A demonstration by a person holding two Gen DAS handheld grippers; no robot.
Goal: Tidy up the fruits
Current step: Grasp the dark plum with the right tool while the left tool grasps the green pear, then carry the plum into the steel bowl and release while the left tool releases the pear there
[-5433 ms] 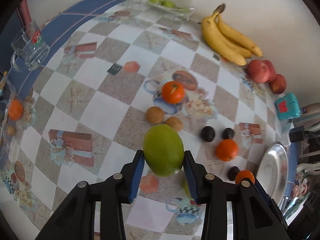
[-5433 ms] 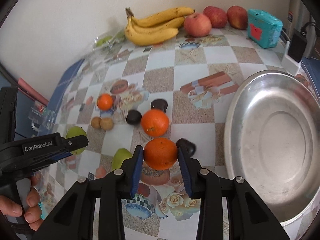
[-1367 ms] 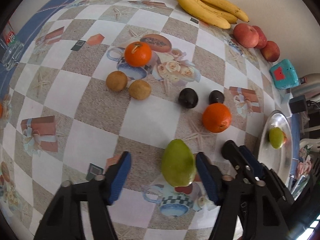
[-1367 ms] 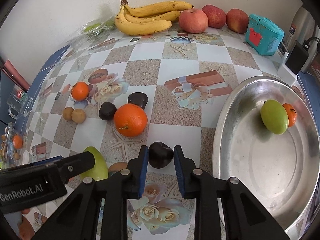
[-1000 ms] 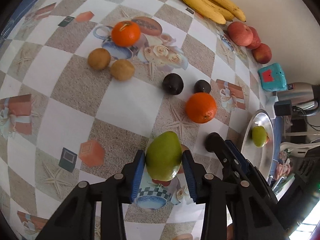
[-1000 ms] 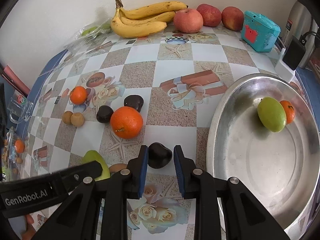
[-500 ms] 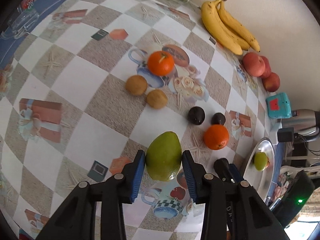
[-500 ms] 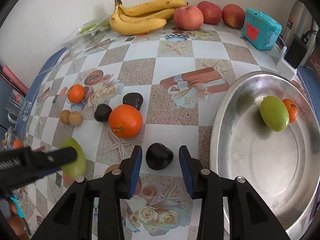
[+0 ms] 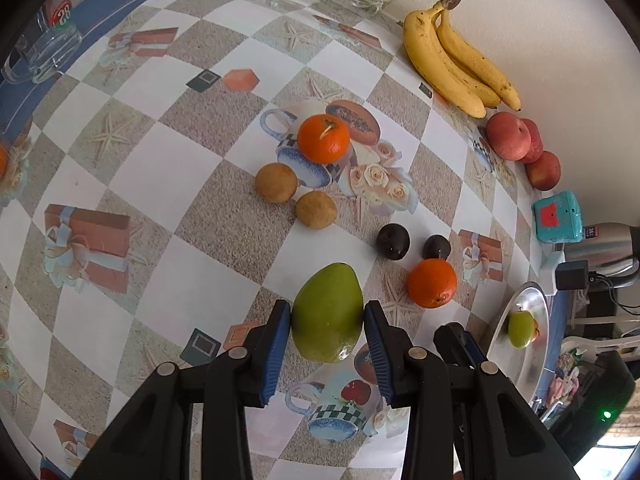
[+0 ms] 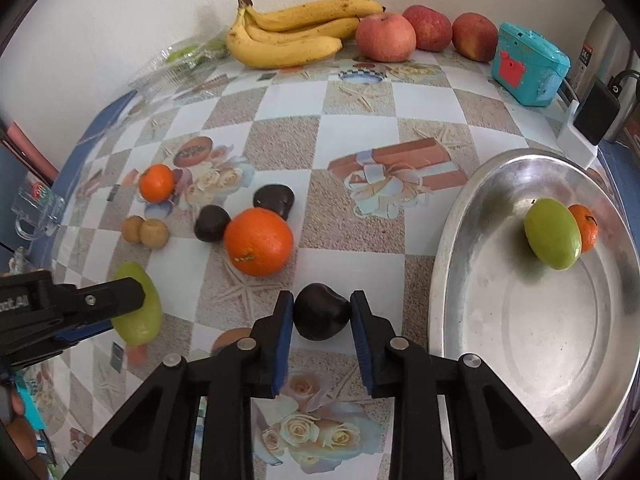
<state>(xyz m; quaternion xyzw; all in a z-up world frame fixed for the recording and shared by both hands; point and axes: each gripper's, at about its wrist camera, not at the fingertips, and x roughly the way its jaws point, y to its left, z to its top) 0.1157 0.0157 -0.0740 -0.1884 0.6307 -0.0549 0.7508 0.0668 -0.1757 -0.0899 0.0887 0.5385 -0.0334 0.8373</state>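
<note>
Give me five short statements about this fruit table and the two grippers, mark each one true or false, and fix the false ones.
1. The left gripper is shut on the green mango. True.
2. The metal tray holds no fruit. False: a green fruit and a small orange lie in it.
3. A dark plum sits between the pads of the right gripper, whose jaws are closing. True.
4. The bananas lie in the tray. False: they lie on the table by the wall, beside the apples.
5. Two small brown fruits lie on the tablecloth. True.
</note>
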